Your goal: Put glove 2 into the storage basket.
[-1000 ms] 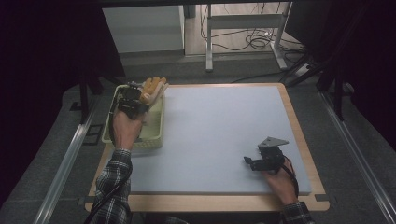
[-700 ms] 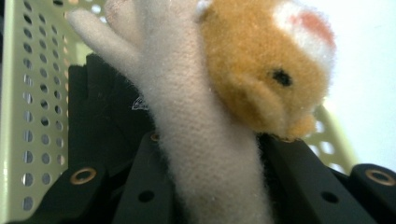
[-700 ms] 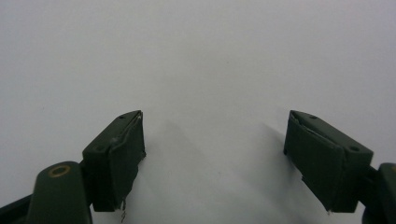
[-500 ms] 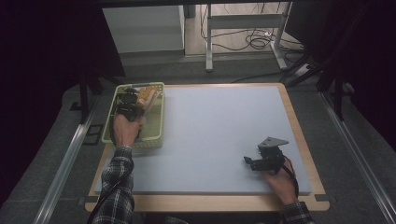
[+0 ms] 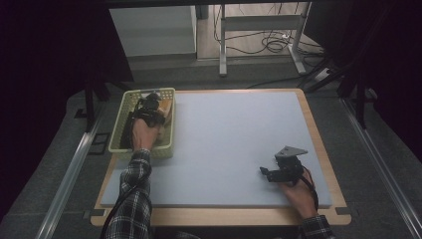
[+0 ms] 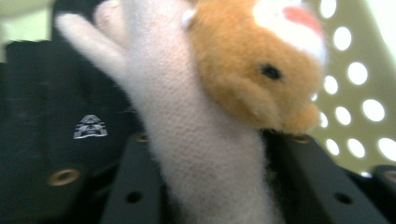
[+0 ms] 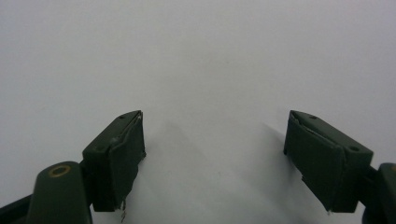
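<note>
left tongs (image 5: 149,107) – loosening, plush toy (image 6: 224,93) still between jaws | basket (image 5: 122,124) walls around | right tongs (image 5: 278,172) – wide, bare mat (image 5: 234,144)

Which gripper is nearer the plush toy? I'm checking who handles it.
Left. The left gripper is down in the yellow basket with the plush toy between its jaws, which have just been opening. The right gripper rests far across the grey mat.
</note>
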### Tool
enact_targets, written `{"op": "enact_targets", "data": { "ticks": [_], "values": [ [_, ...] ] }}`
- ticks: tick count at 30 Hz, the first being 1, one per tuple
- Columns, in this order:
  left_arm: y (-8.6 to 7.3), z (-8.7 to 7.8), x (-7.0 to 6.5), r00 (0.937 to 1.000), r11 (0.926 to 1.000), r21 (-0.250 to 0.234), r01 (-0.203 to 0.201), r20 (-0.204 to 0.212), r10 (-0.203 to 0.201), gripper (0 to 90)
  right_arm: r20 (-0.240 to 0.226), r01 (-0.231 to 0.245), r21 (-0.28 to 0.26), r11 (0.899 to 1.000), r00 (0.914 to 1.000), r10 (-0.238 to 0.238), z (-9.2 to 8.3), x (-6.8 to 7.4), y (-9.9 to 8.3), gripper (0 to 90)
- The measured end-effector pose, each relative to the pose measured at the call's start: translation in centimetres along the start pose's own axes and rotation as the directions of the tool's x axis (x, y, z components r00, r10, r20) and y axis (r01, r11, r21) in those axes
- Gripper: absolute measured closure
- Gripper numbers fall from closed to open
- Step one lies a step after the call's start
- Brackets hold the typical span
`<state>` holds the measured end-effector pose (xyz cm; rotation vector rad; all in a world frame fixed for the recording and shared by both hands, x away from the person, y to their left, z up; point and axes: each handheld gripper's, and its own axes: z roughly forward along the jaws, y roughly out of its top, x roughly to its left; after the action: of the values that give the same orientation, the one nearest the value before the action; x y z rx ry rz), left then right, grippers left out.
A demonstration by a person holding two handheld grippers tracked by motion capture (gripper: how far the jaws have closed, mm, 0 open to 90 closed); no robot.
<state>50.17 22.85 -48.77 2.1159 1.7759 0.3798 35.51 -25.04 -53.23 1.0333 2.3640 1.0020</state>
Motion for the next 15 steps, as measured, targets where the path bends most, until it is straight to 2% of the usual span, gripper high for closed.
{"op": "enact_targets", "data": {
  "ticks": [3, 4, 5, 6, 10, 12, 13, 15],
  "values": [
    [0.0, 0.4, 0.0, 1.0000, 0.9999, 0.011, 0.001, 0.006, -0.001, 29.7, 0.000, 0.000, 0.000, 1.000, 1.0000, 0.000, 0.0, 0.0, 0.0, 19.8],
    [0.0, 0.5, 0.1, 0.9999, 0.9998, 0.019, 0.002, 0.015, -0.002, 29.7, 0.000, 0.000, 0.000, 1.000, 1.0000, 0.000, 0.0, 0.0, 0.0, 19.8],
    [-0.1, 0.5, 0.2, 0.9999, 0.9999, 0.013, 0.002, 0.014, -0.003, 23.5, 0.000, 0.000, 0.000, 1.000, 1.0000, 0.000, 0.0, 0.0, 0.0, 19.8],
    [-0.2, 0.2, 0.5, 0.9993, 0.9996, -0.005, 0.028, 0.024, -0.028, 16.2, 0.000, 0.000, 0.000, 1.000, 1.0000, 0.000, 0.0, 0.0, 0.0, 19.8],
    [-0.5, -1.0, 1.2, 0.9960, 0.9969, -0.061, 0.048, 0.078, -0.044, 12.0, 0.000, 0.000, 0.000, 1.000, 1.0000, 0.000, 0.0, 0.0, 0.0, 19.8],
    [-0.6, -1.9, 1.4, 0.9943, 0.9949, -0.089, 0.048, 0.099, -0.039, 12.5, 0.000, 0.000, 0.000, 1.000, 1.0000, 0.000, 0.0, 0.0, 0.0, 19.8],
    [-0.7, -2.3, 1.5, 0.9947, 0.9943, -0.097, 0.045, 0.096, -0.036, 14.9, 0.000, 0.000, 0.000, 1.000, 1.0000, 0.000, 0.0, 0.0, 0.0, 19.7],
    [-0.9, -2.8, 1.9, 0.9943, 0.9937, -0.099, 0.052, 0.097, -0.042, 25.1, 0.000, 0.000, 0.001, 1.000, 1.0000, 0.000, 0.0, 0.0, 0.0, 19.8]
  ]
}}
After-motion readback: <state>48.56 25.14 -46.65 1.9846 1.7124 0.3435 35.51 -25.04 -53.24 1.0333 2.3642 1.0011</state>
